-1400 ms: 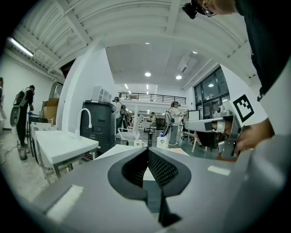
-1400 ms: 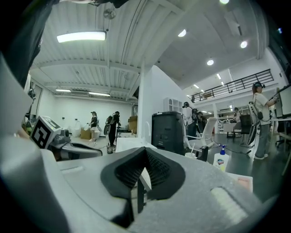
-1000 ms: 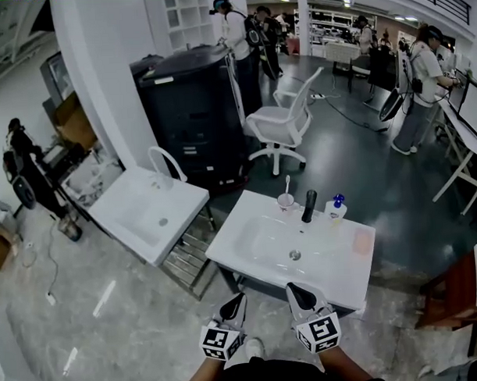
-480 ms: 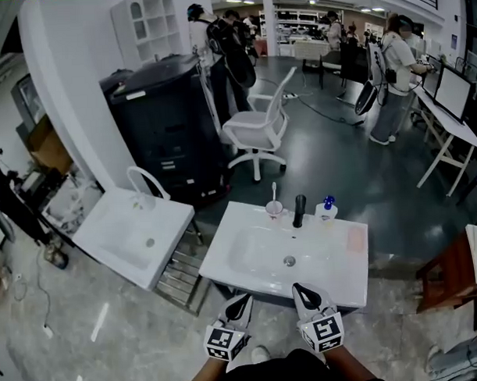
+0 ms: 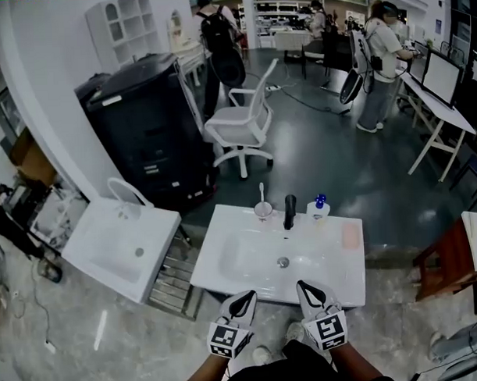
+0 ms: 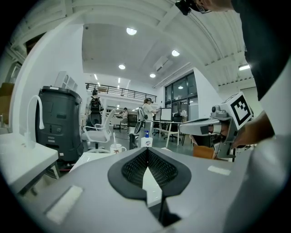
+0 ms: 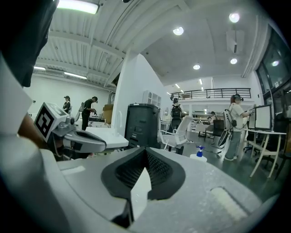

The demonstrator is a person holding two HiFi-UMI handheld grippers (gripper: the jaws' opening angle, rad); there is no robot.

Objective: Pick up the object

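Note:
A white sink basin [image 5: 225, 264] stands straight ahead in the head view. Along its back edge are a white cup [image 5: 263, 211] holding a toothbrush, a black tap [image 5: 290, 211] and a soap bottle [image 5: 318, 208] with a blue pump. A flat pink piece [image 5: 350, 236] lies on its right rim. My left gripper [image 5: 242, 303] and right gripper [image 5: 308, 291] hover side by side at the basin's near edge. Both are shut and empty. The left gripper view shows the cup [image 6: 117, 148] and bottle [image 6: 146, 140] beyond the closed jaws; the right gripper view shows the bottle [image 7: 199, 154].
A second white basin [image 5: 119, 245] stands to the left, with a metal rack [image 5: 175, 274] between the two. Behind are a black cabinet [image 5: 142, 127], a white office chair [image 5: 240, 123] and several people at desks. A reddish stool [image 5: 444, 264] is at the right.
The view has swung so the basin now lies squarely ahead and nearer. Both grippers have come up to its front edge, still shut and side by side.

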